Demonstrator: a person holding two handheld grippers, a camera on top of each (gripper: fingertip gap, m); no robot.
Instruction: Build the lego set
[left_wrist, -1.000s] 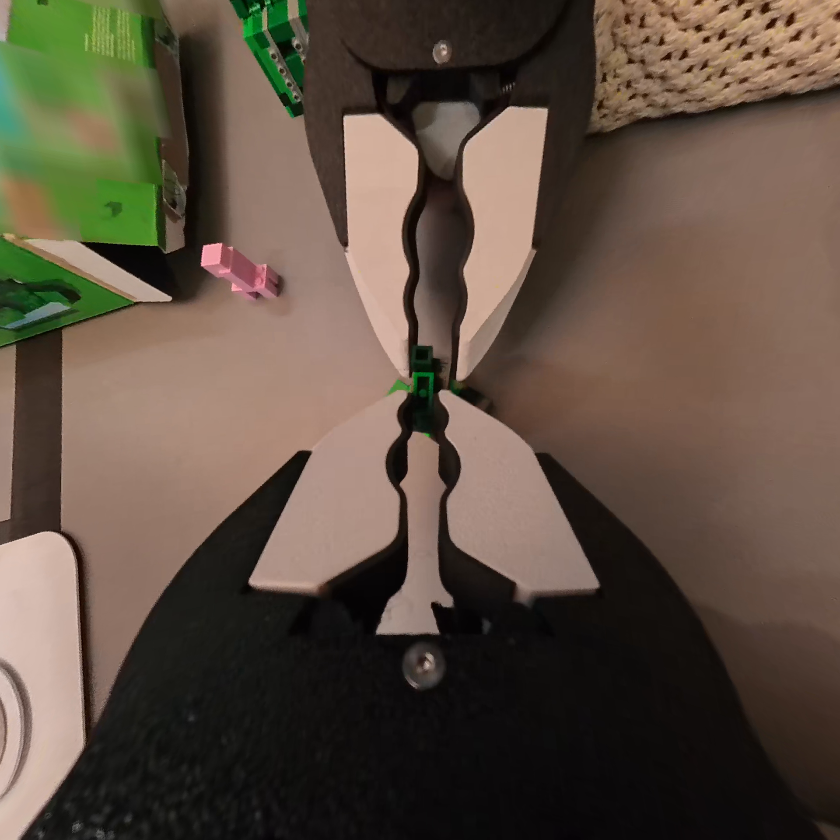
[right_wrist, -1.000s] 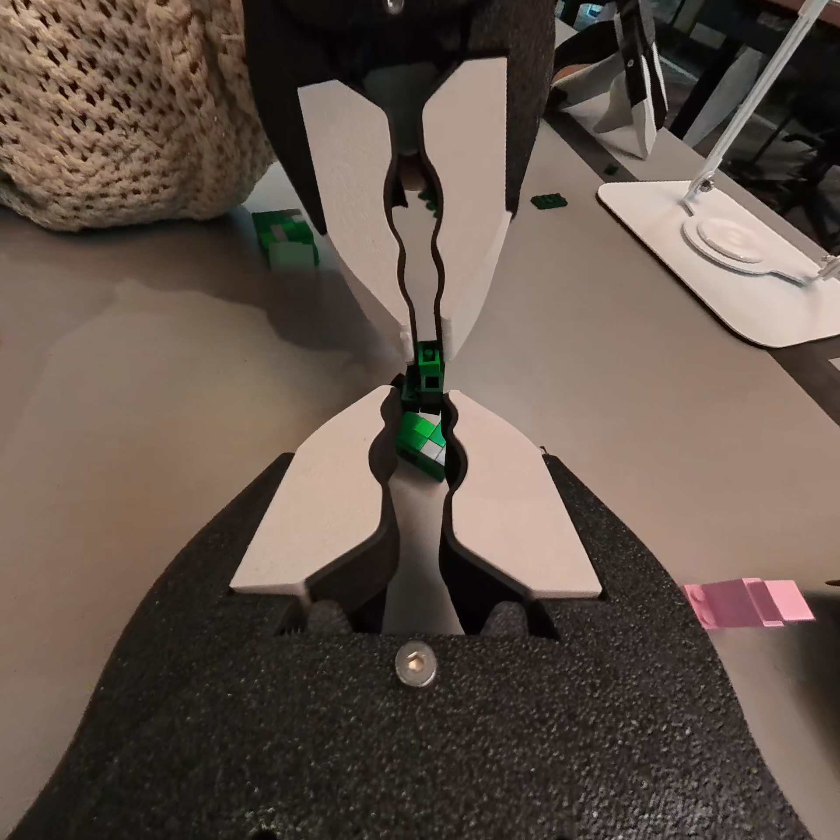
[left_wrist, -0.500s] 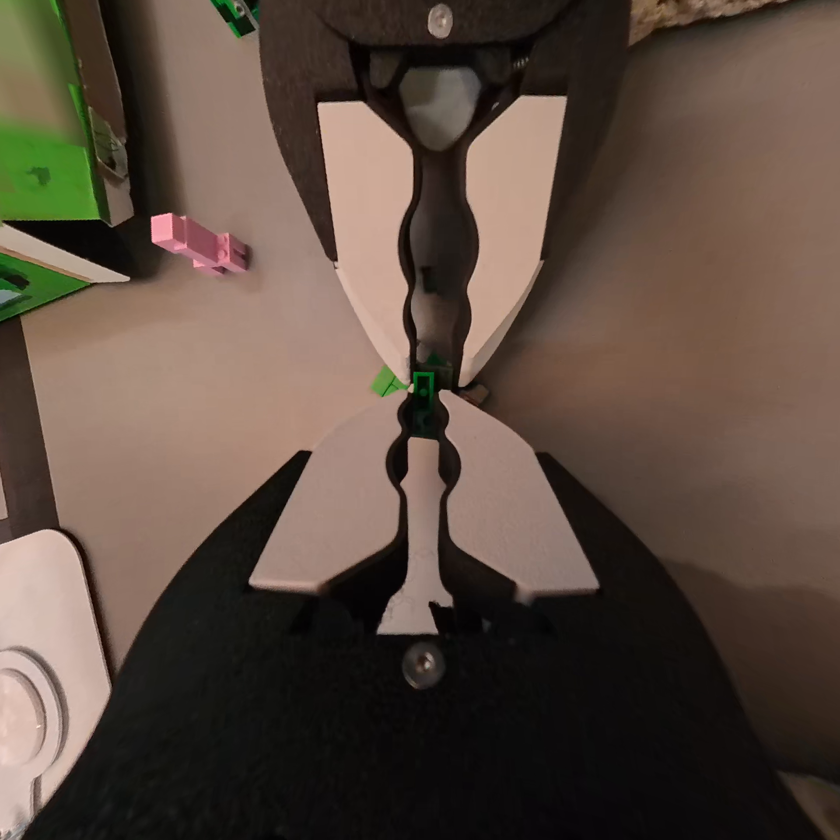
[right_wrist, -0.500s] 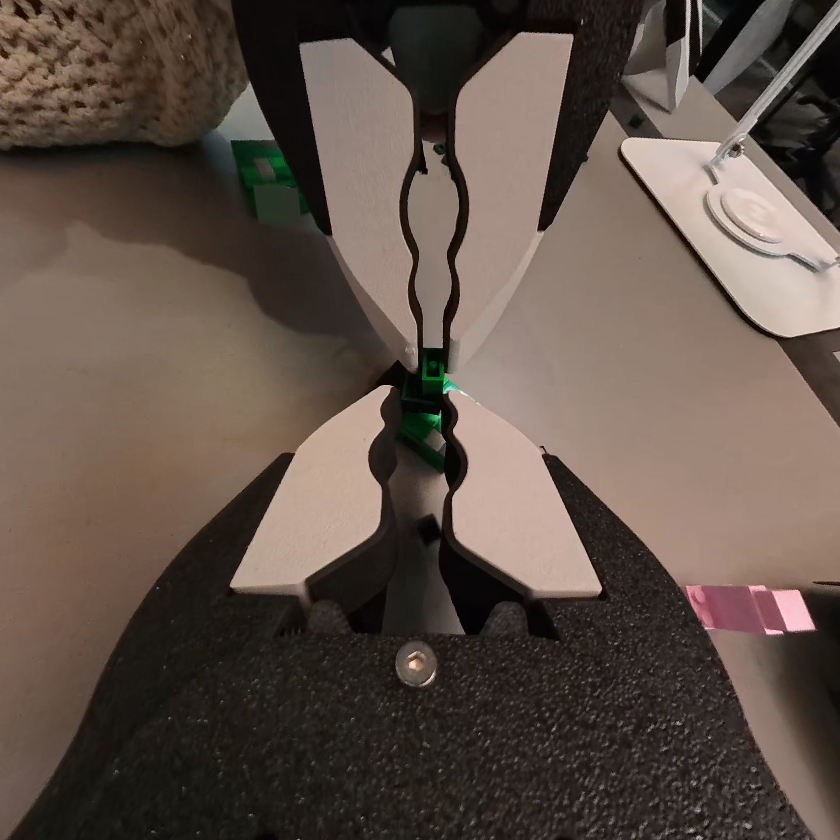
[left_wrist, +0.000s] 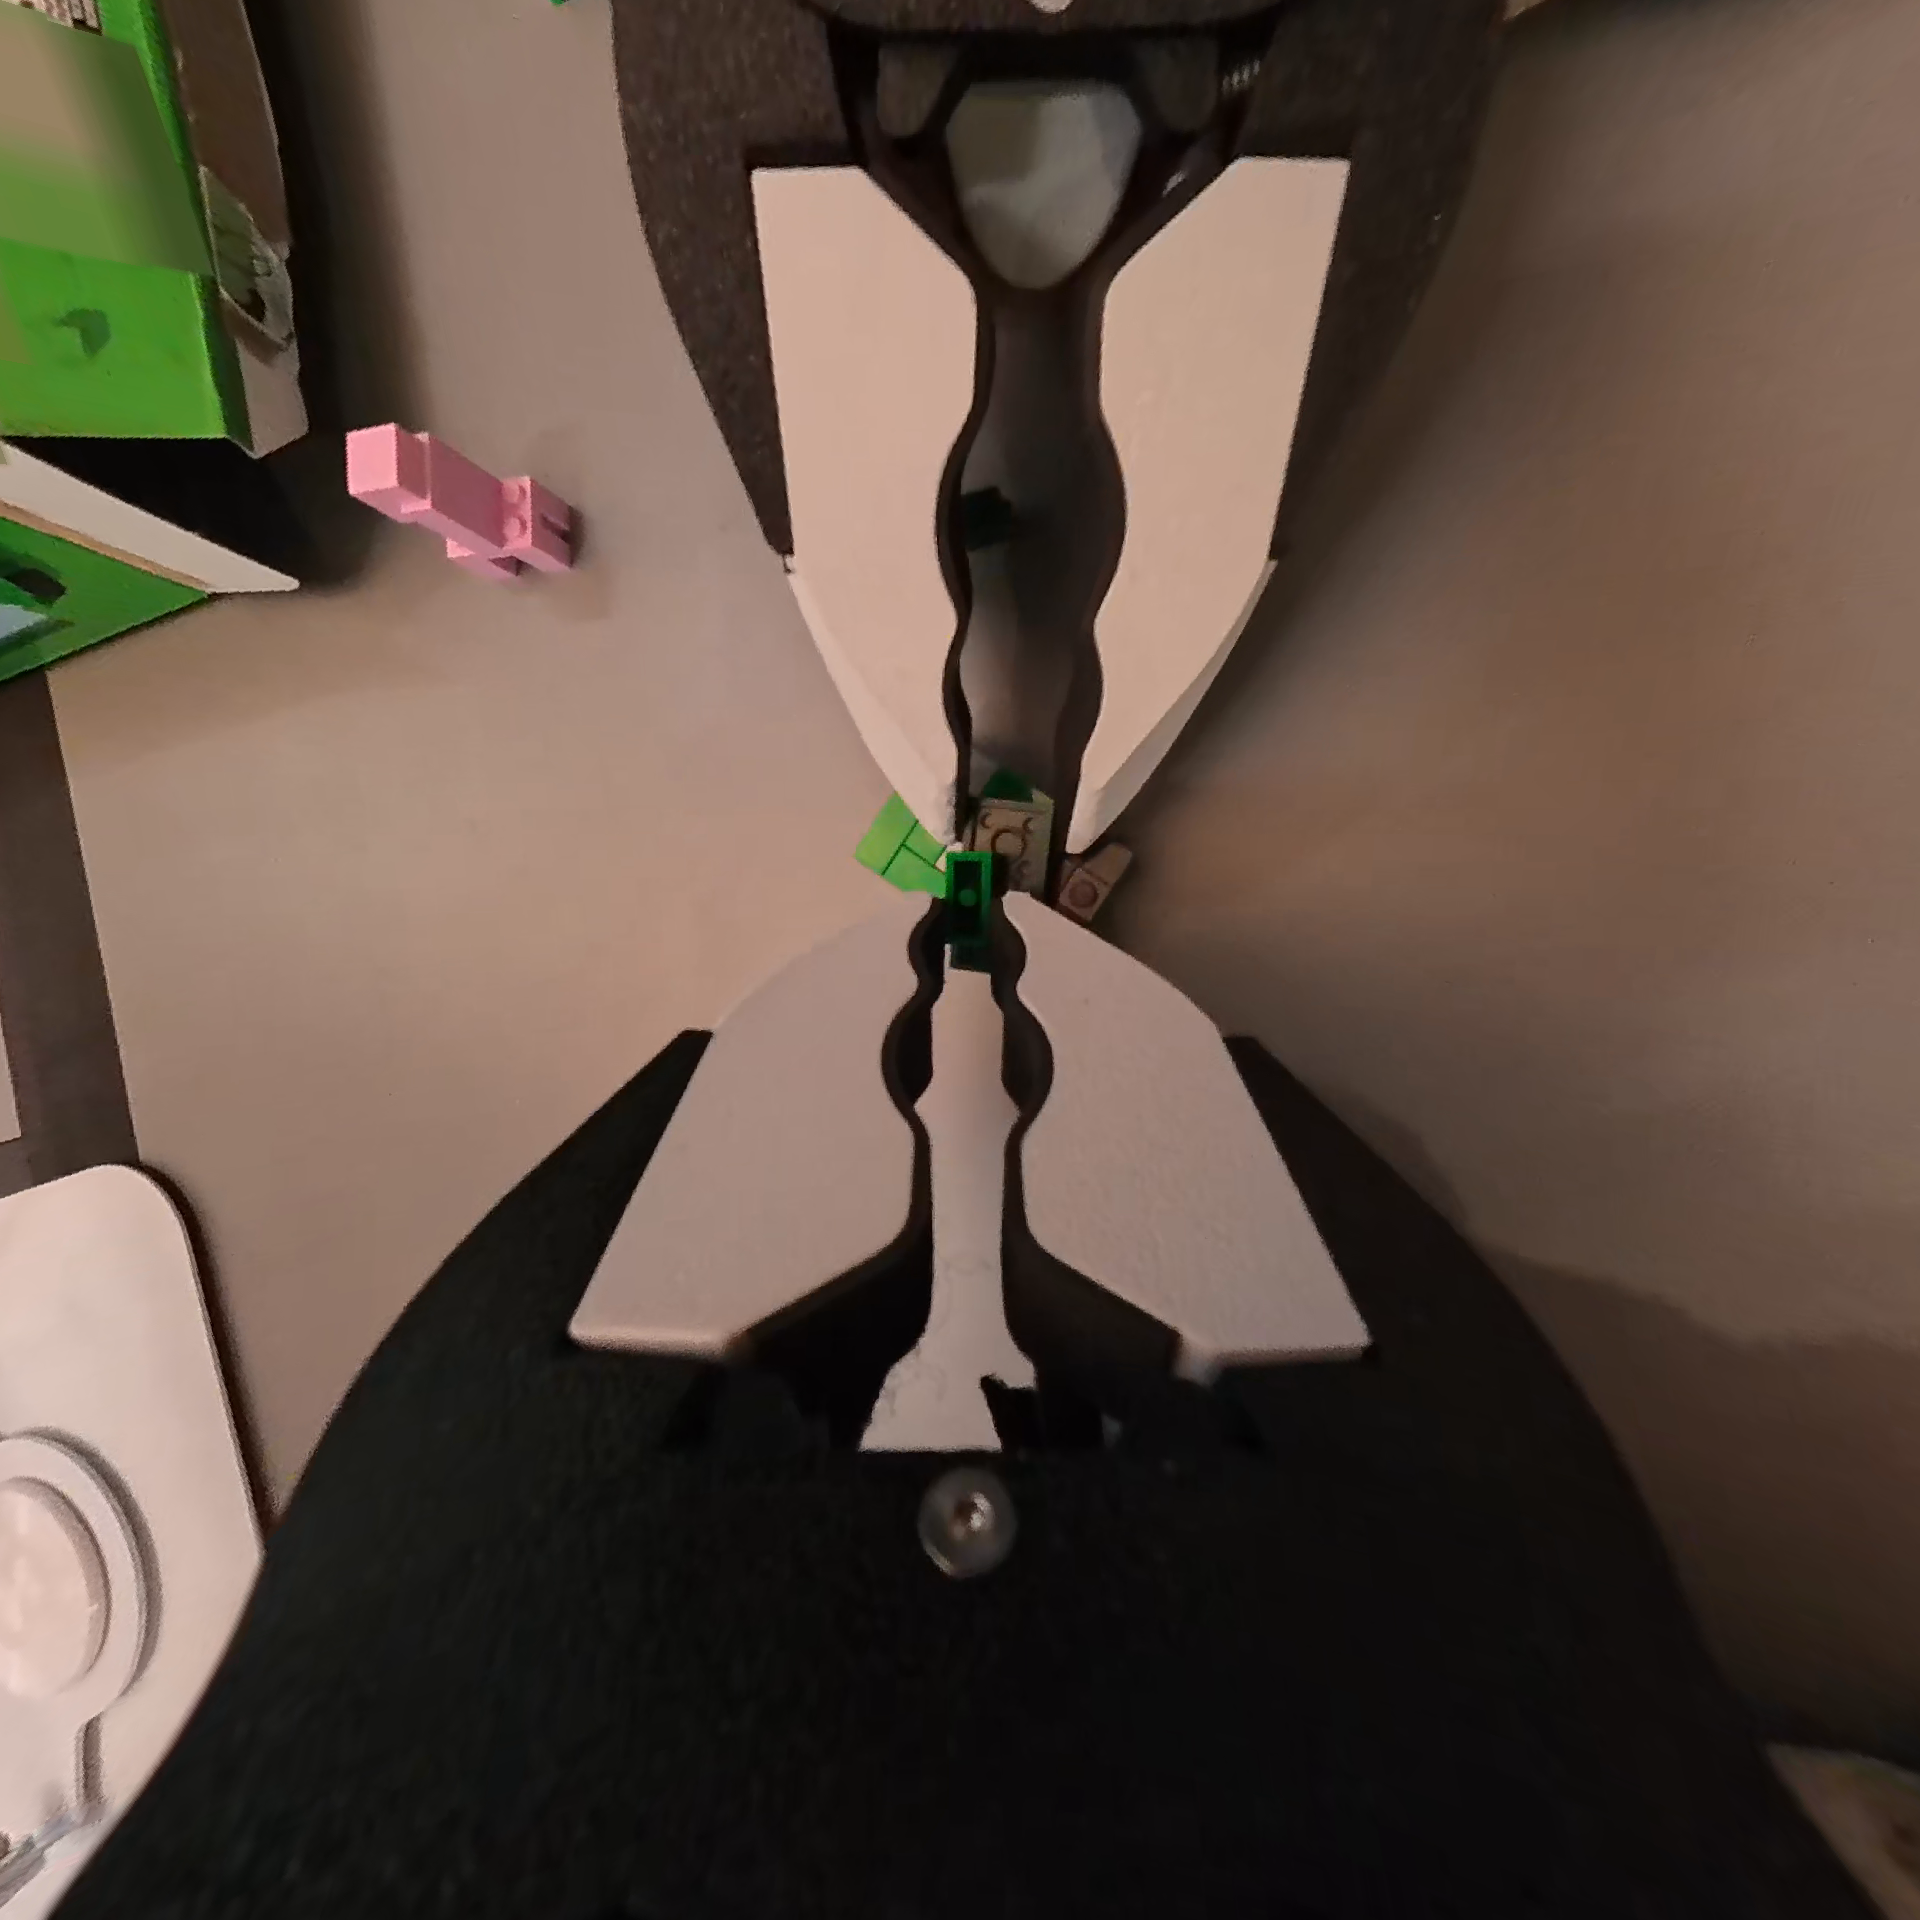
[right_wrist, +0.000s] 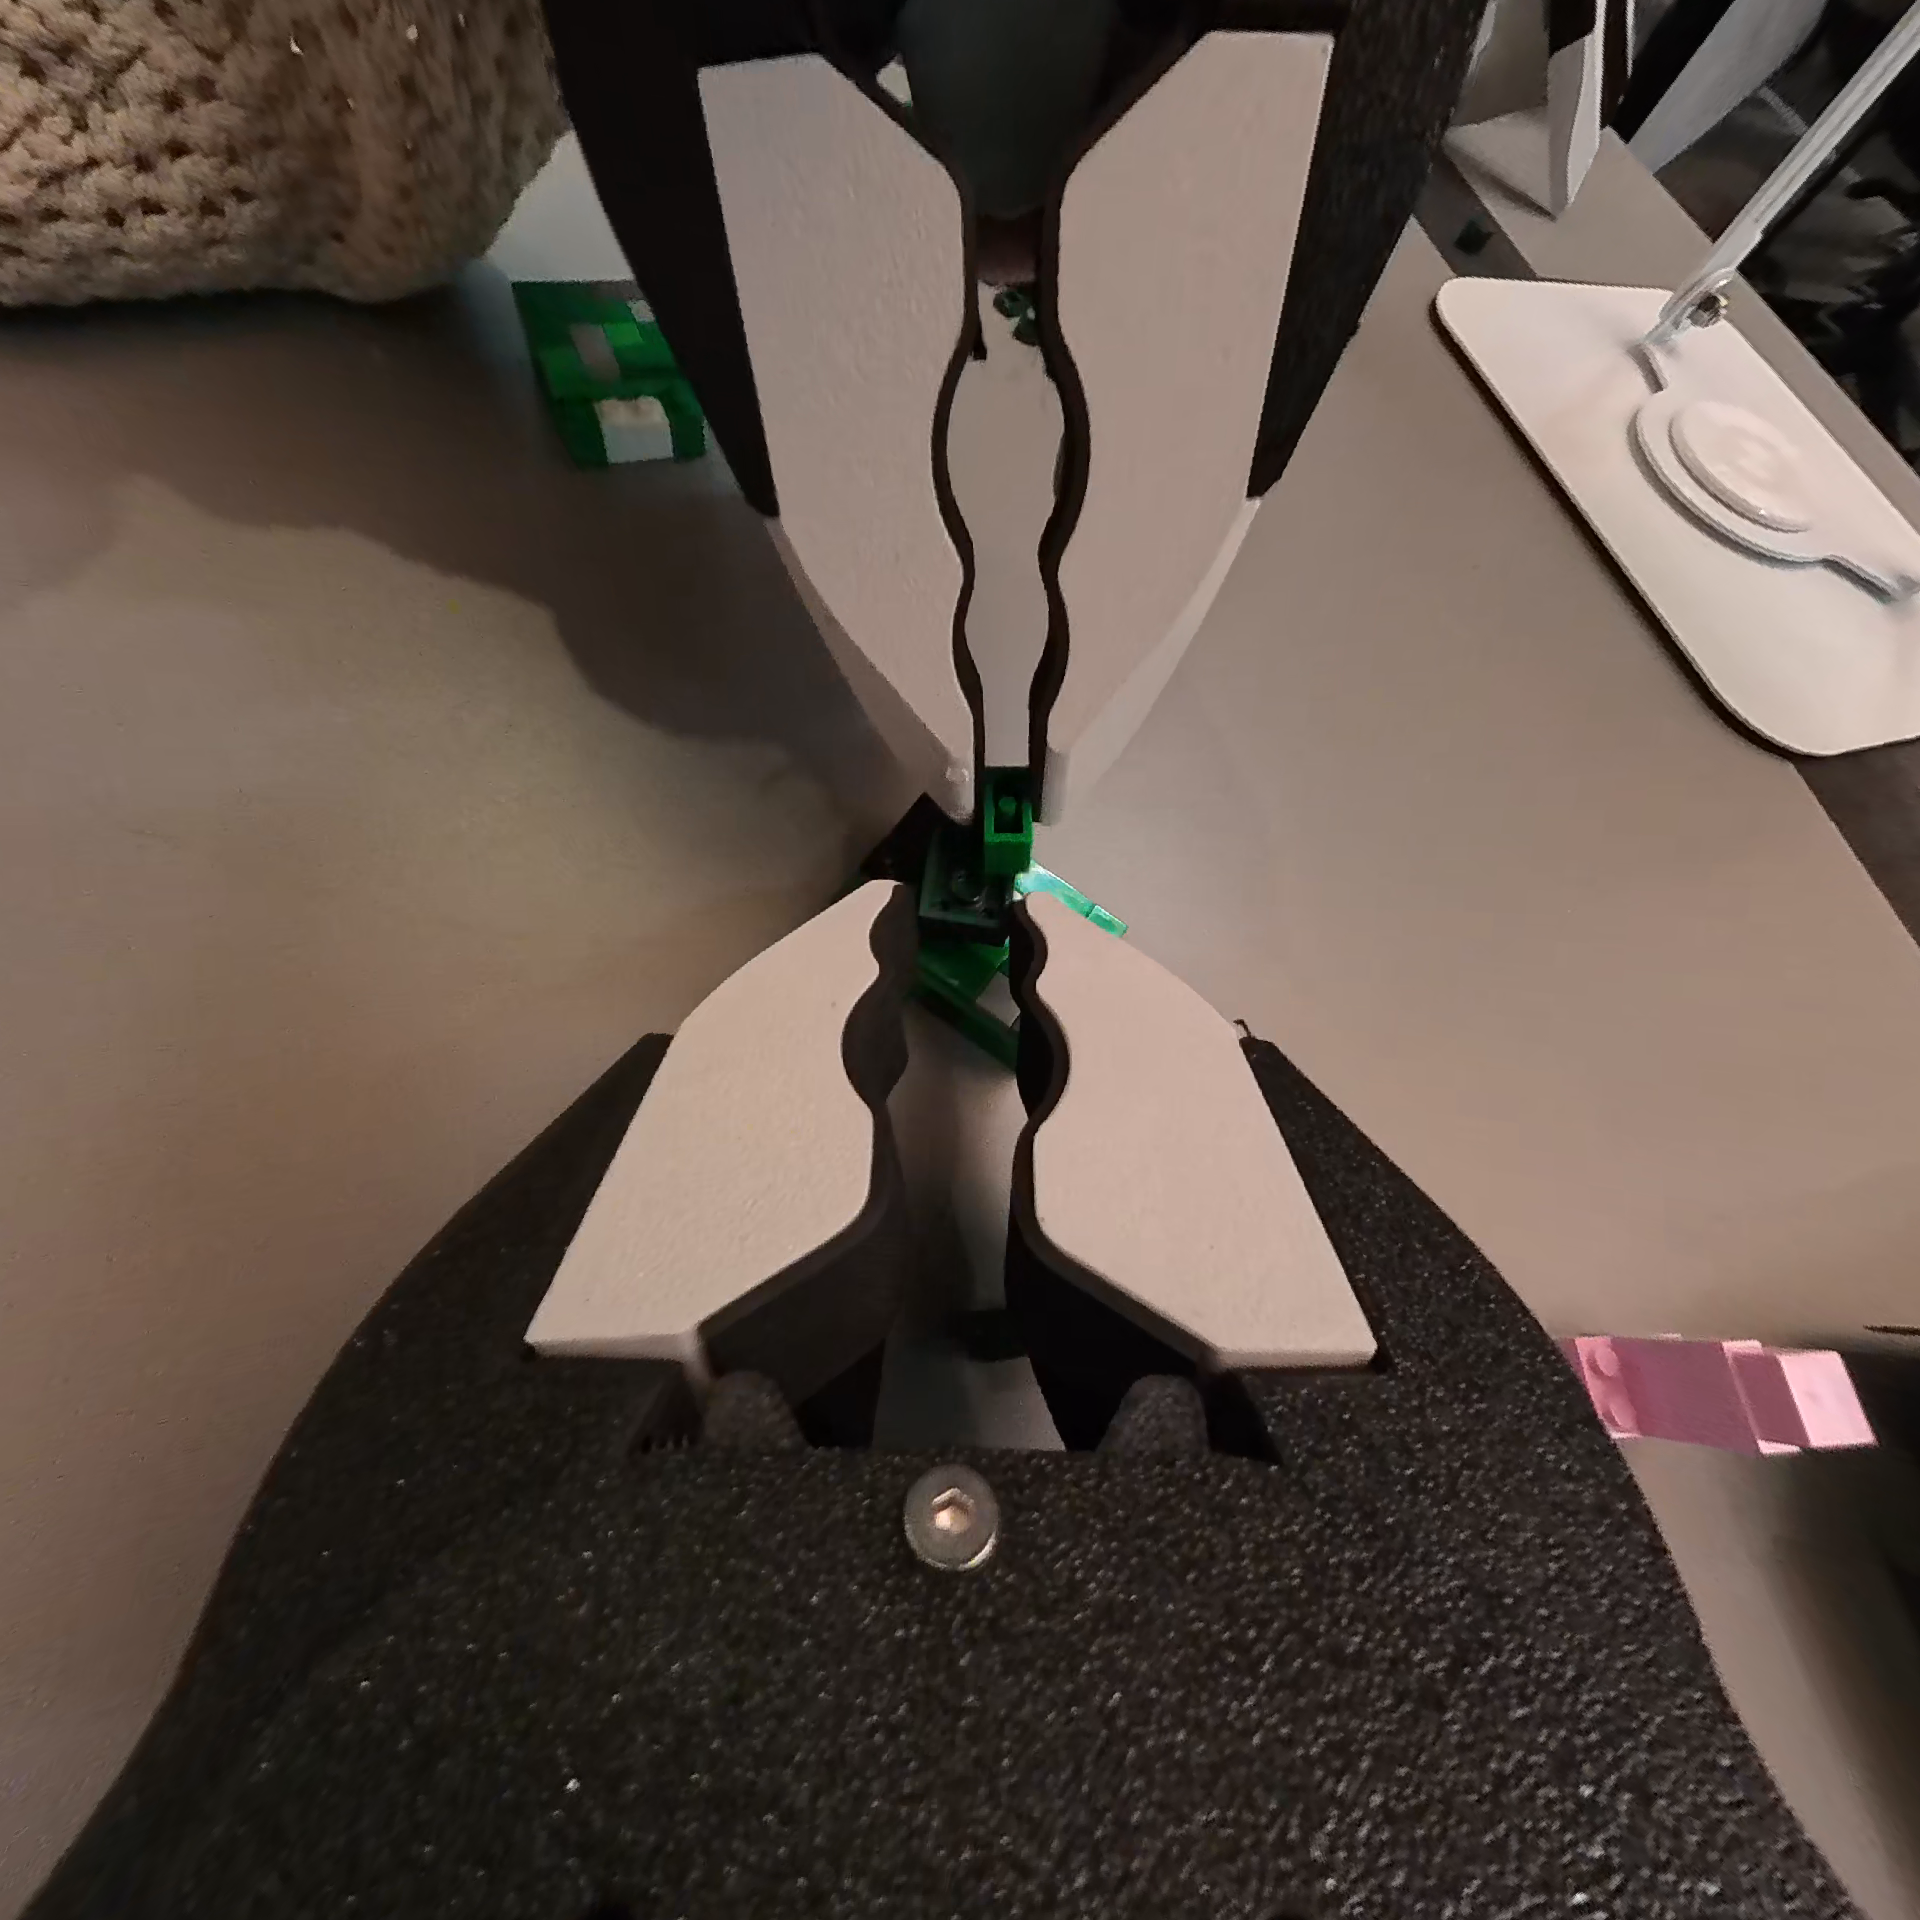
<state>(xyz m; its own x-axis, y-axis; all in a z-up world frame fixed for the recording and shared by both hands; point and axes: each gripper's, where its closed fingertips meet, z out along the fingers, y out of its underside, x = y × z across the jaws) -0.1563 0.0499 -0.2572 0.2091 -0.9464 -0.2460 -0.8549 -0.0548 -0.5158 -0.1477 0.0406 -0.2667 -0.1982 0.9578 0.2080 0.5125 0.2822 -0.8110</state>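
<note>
Lego pieces meet tip to tip above the grey, matte counter (left_wrist: 416, 935), where the two claws face each other. The left claw (left_wrist: 971, 920) has its pale, wavy-edged fingers pressed onto a small dark-green brick (left_wrist: 969, 906), a narrow block with one stud showing. Opposite, the right claw (right_wrist: 961, 914) pinches a small green assembly (right_wrist: 961, 894) of stacked plates, with a clear green curved piece (right_wrist: 1070, 899) sticking out on one side. In the left wrist view the assembly's grey studded underside (left_wrist: 1008, 836) and a lime-green tile (left_wrist: 894, 852) show at the far tips. The brick touches the assembly; whether it is seated I cannot tell.

A pink blocky figure (left_wrist: 462, 504) lies on the counter apart from the claws, near a glossy green cardboard box (left_wrist: 104, 343). A green and white built block (right_wrist: 613, 384) sits farther back beside a cream knitted fabric (right_wrist: 229, 145). A white rounded base plate (right_wrist: 1683, 488) holds a slim metal rod.
</note>
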